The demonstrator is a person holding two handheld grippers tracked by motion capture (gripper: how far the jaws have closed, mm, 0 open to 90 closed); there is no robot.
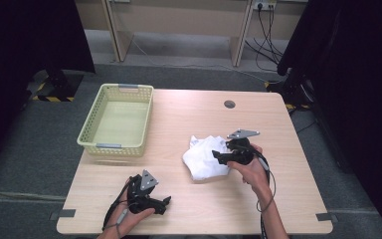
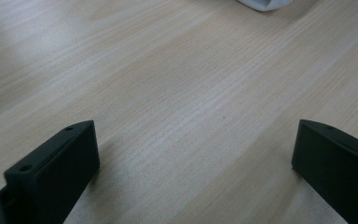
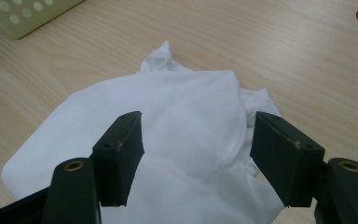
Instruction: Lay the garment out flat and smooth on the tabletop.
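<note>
A wood table point(image 1: 189, 204) stands on grey floor, w/ a green basket point(image 1: 117, 119) at its far left. A white cloth point(image 1: 205, 158) lies bunched near the middle, well apart from the basket. The right gripper point(image 3: 198, 156) hangs over the cloth, jaws partway open on both sides of a fold, pads not pressing yet. The left gripper point(image 2: 193, 170) rests low by the near edge, jaws wide, nothing in them. Step looks like the grab. Next: push down, pinch the fold tight, then lift.
</note>
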